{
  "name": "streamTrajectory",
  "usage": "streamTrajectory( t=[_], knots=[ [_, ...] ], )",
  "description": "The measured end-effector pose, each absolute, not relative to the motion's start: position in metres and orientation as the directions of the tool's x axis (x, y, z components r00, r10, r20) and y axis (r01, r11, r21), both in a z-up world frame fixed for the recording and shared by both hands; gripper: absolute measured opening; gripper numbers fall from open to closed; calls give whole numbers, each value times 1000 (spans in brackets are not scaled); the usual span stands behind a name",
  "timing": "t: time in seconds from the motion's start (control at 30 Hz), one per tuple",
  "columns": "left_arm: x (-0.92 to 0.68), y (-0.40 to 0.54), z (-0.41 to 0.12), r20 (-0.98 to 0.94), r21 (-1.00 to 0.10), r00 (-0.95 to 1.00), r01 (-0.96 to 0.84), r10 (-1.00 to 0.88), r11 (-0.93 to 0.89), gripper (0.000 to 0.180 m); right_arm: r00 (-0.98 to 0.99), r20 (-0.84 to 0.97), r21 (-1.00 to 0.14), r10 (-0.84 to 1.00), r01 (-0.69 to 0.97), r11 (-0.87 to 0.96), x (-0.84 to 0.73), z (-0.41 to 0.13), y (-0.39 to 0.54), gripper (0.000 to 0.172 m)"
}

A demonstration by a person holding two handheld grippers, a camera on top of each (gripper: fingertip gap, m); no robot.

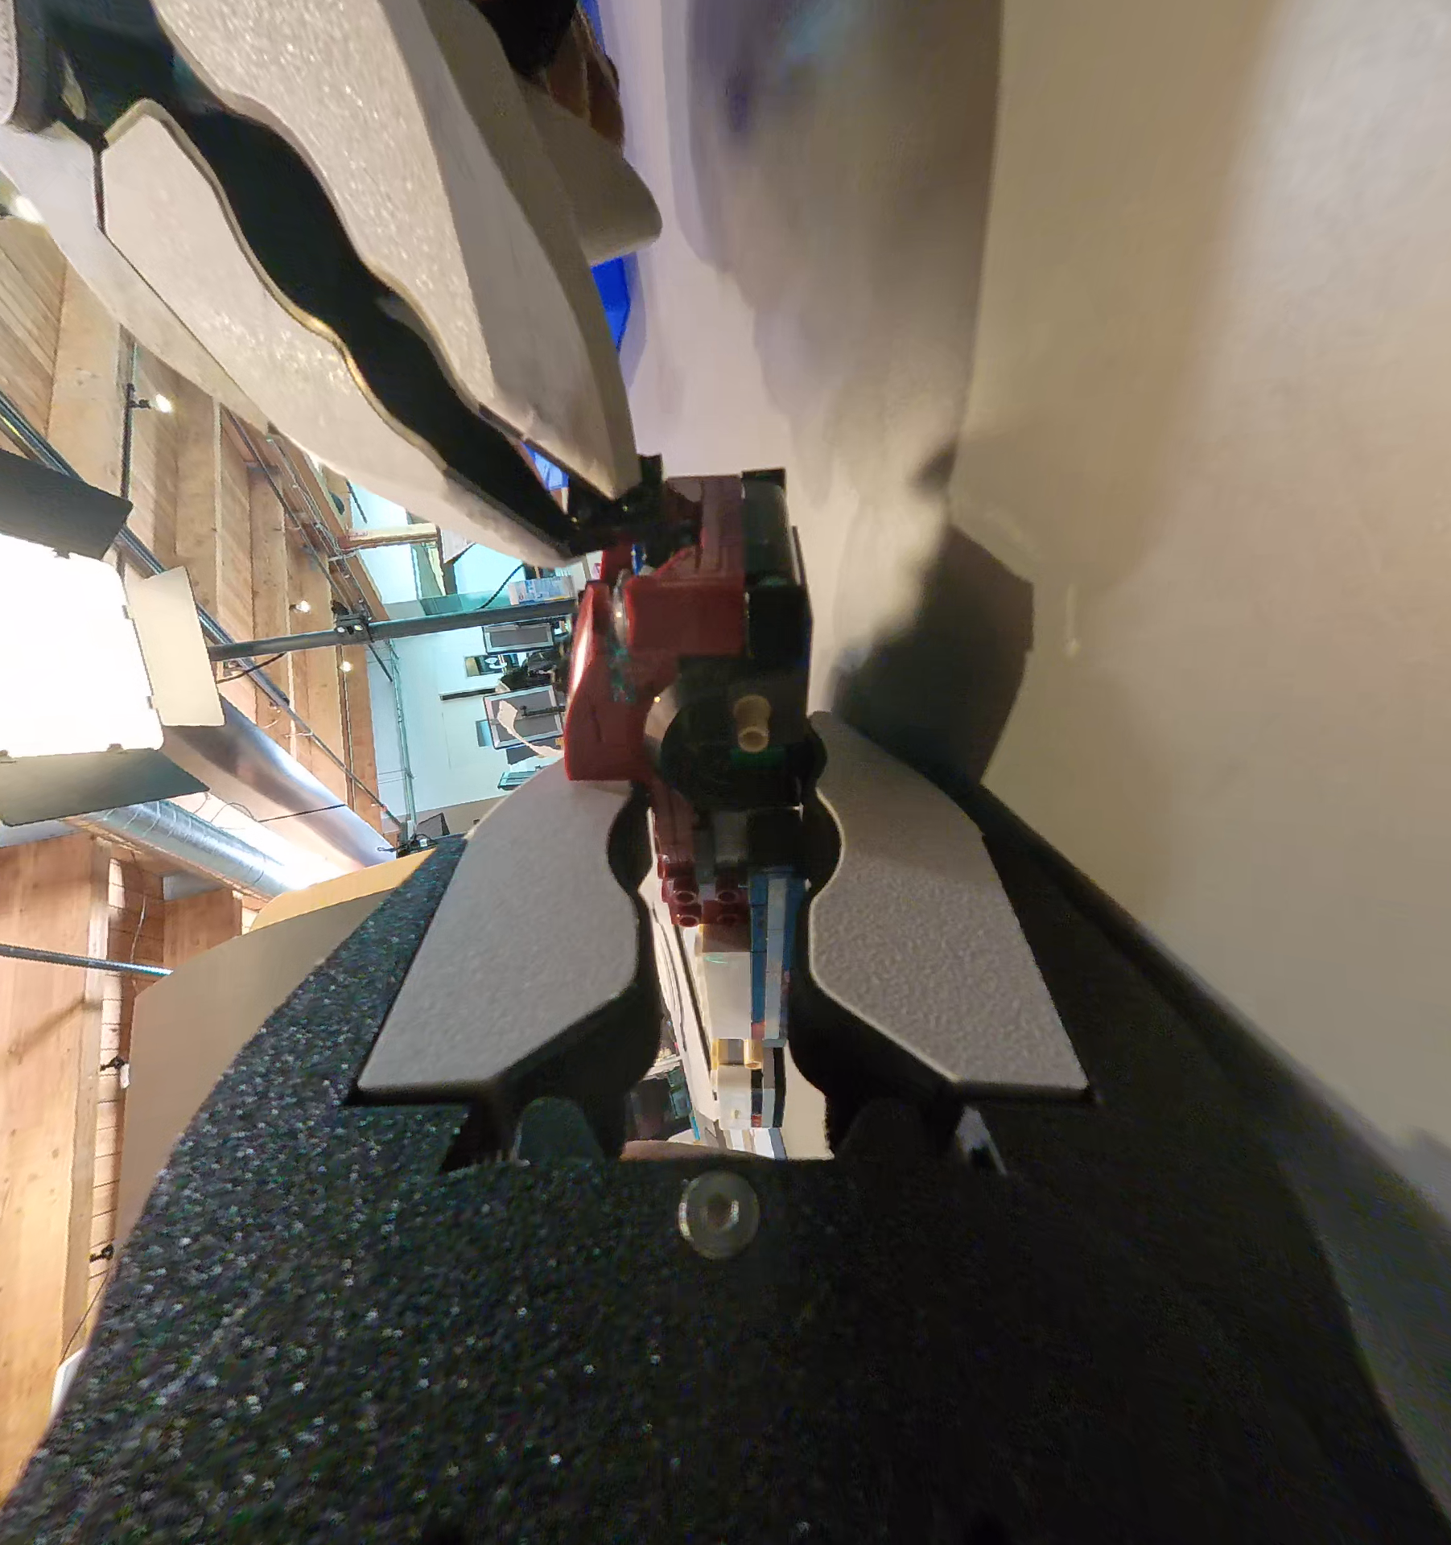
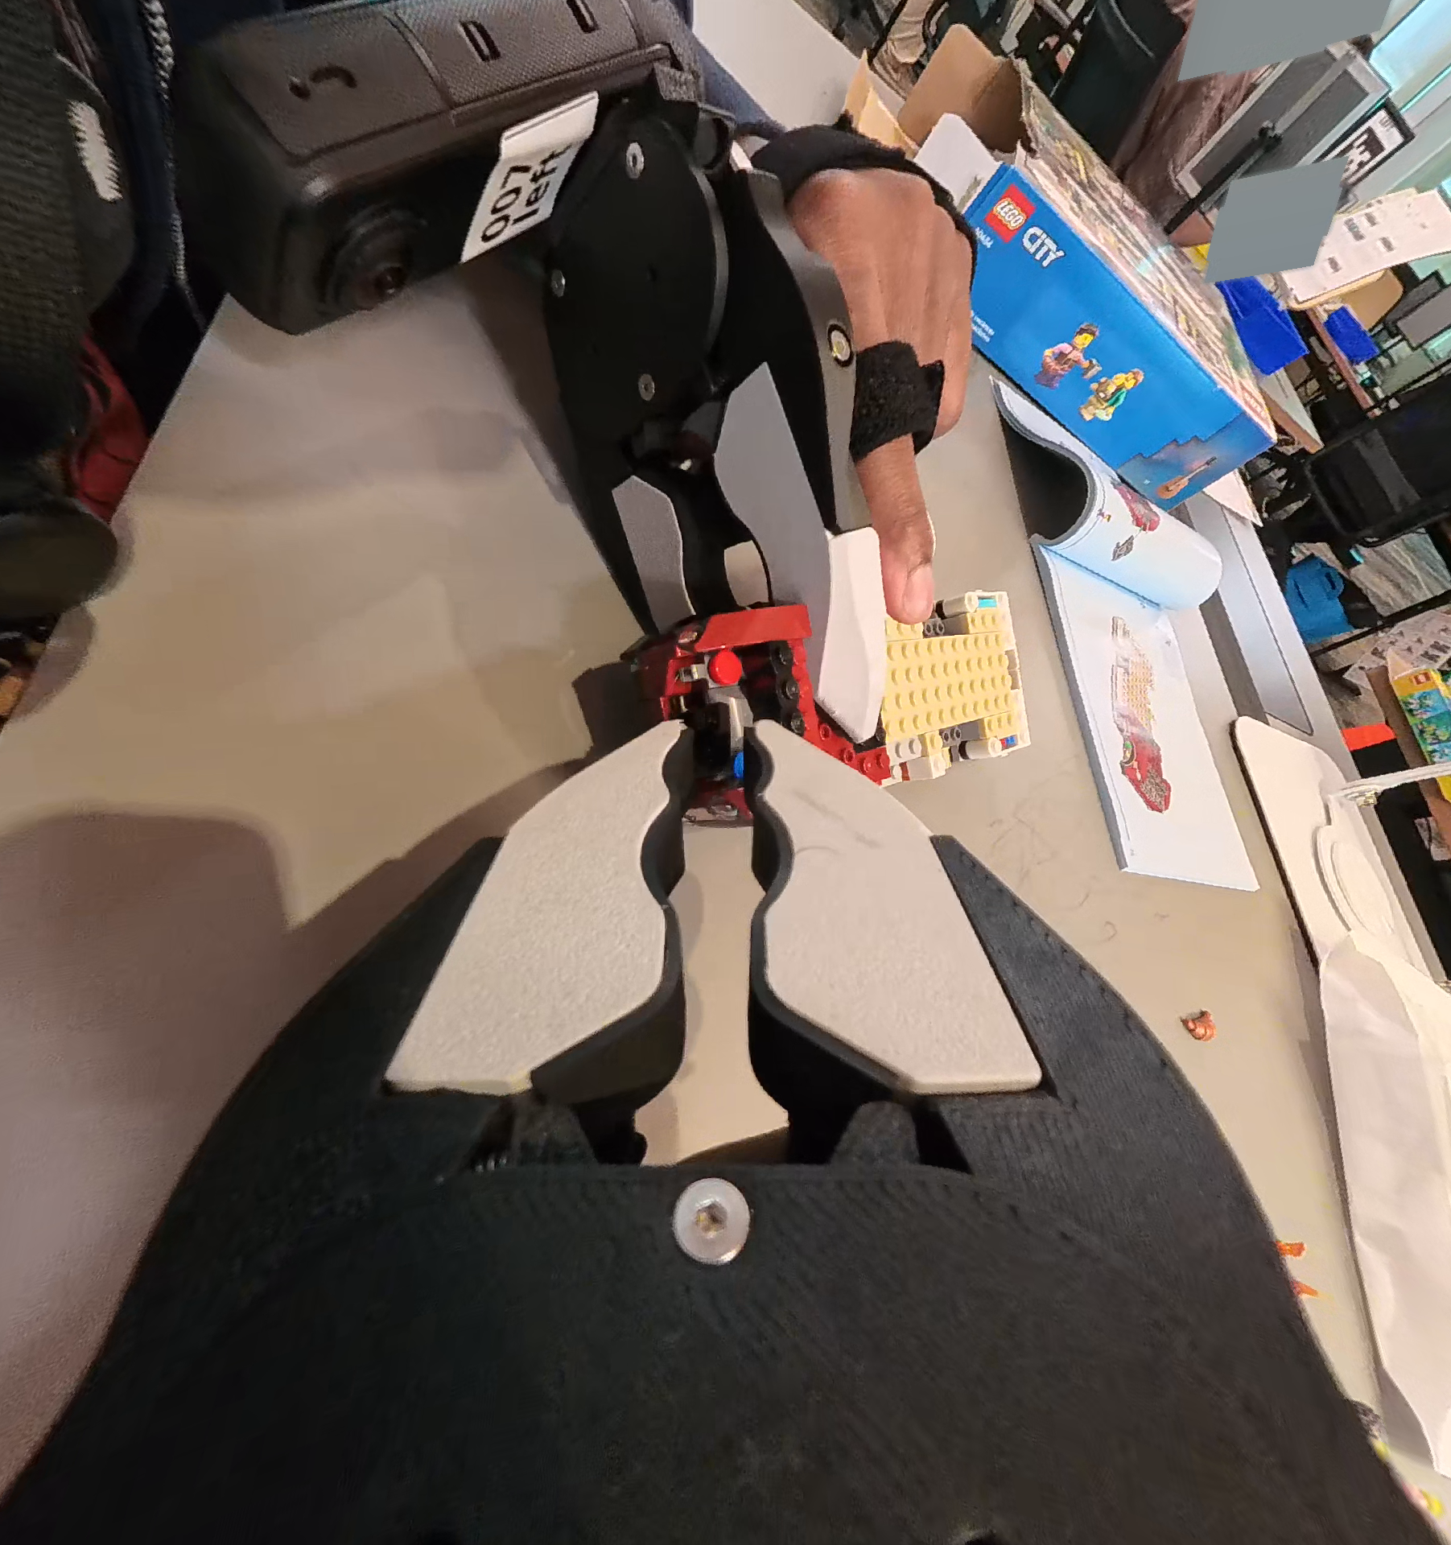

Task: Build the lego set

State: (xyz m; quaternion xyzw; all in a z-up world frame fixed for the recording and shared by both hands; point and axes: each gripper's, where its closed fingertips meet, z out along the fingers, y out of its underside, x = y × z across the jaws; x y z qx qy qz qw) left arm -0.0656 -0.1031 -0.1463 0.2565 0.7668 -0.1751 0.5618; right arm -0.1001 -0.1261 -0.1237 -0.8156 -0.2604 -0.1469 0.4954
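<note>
Left gripper [image 1: 726,803] clamped on brick model [image 2: 789,669]; right gripper [image 2: 717,736] pinching its dark centre parts. Risk: opposing pull separating bricks.

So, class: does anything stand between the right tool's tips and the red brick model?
Nothing visible does. The right tool already has its tips at the red brick model, around a small grey and black part, while the left tool holds the model.
</note>
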Motion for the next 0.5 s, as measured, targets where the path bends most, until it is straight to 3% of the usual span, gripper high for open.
streamTrajectory(
  t=[0.3,0.5],
  knots=[
    [-64,-106,-146,-952,16,-238,591,194,807,32,787,549,-711,280,616,-338,-100,-124,-131,8],
    [-65,-108,-146,-951,12,-242,598,195,802,32,677,685,-621,270,736,-271,-104,-123,-132,8]
  ],
)
